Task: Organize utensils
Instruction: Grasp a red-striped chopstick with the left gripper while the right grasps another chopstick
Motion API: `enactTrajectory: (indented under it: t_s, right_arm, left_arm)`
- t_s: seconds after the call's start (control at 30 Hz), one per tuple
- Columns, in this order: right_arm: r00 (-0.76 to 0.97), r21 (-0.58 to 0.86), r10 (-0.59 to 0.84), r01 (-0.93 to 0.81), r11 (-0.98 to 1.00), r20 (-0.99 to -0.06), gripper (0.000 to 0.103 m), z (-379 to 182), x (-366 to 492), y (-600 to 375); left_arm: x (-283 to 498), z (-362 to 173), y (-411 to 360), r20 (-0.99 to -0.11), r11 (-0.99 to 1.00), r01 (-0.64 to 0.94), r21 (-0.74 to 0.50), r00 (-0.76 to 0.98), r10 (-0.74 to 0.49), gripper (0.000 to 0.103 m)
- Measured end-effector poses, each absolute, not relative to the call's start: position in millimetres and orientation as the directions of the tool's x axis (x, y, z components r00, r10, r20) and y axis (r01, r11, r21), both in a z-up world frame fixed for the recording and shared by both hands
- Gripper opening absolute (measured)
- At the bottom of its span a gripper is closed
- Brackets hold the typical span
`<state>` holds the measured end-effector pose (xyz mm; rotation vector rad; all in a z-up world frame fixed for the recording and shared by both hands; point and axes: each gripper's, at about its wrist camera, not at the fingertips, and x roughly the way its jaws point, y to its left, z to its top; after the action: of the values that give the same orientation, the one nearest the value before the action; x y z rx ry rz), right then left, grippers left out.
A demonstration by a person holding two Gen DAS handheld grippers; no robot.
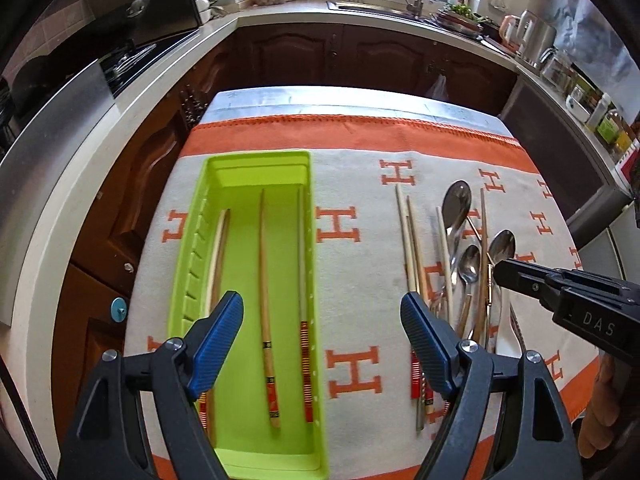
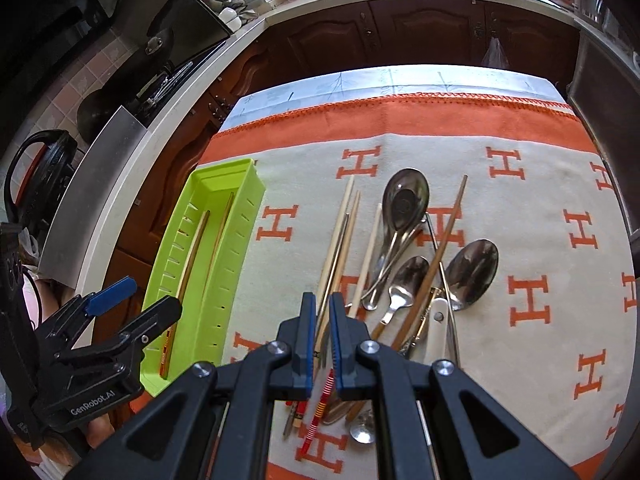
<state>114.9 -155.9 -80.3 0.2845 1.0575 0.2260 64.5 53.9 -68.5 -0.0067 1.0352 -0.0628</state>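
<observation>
Sorting of the utensils is judged to be at an early stage. Three chopsticks (image 1: pixel 266 312) are already laid lengthwise in the green tray (image 1: pixel 256 168), which is placed on the left part of the table (image 1: pixel 360 216), over a patterned cloth (image 1: pixel 352 184).

The remaining utensils are found in a loose pile to the right of the tray, well apart from it. Several pale chopsticks (image 2: pixel 340 232) are seen at the left of the pile. A large ladle-type spoon (image 2: pixel 404 200), a smaller spoon (image 2: pixel 412 276) and a round spoon (image 2: pixel 474 272) are seen further right, with a dark brown chopstick (image 2: pixel 440 256) lying across them. A white-handled utensil (image 2: pixel 438 320) is partly hidden under the pile, and its type cannot be determined.

The left tongs (image 1: pixel 322 340) are held wide apart above the near end of the tray, and nothing is gripped between them. The right tongs (image 2: pixel 322 340) are drawn almost together over the near end of the pile. A thin chopstick passes through the narrow gap, but whether it is actually clamped cannot be confirmed.

Most of the work is therefore judged to be left: the remaining chopsticks and all spoons are yet to be transferred.
</observation>
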Motion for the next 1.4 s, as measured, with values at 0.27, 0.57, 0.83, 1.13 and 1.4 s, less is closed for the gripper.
enactTrajectory:
  t_s: [0.27,0.57,0.83,1.13,1.4]
  right_arm:
    - [0.47,0.376,0.343,-0.024,0.926,-0.813,0.007,-103,102,-180]
    - [0.452,0.435,0.387,0.002,0.9,-0.804,0.007,-126,97,-200]
    - [0.445,0.47,0.414,0.016,0.883,-0.794,0.007,-137,97,-212]
    - [0.435,0.484,0.431,0.012,0.875,-0.79,0.007,-143,97,-212]
    - [0.436,0.487,0.431,0.019,0.873,-0.79,0.007,-145,95,-214]
  left_arm:
    - [82,-90,0,-0.863,0.985,0.17,0.023,0.501,-0.067,0.054]
    - [105,-133,-17,-0.923,0.982,0.188,-0.026,0.374,-0.096,0.022]
    - [112,-151,-12,-0.946,0.983,0.172,-0.058,0.306,-0.109,0.02]
    - [114,-152,-12,-0.948,0.983,0.174,-0.052,0.302,-0.104,0.02]
    - [108,-152,-17,-0.951,0.98,0.191,-0.059,0.289,-0.113,0.02]
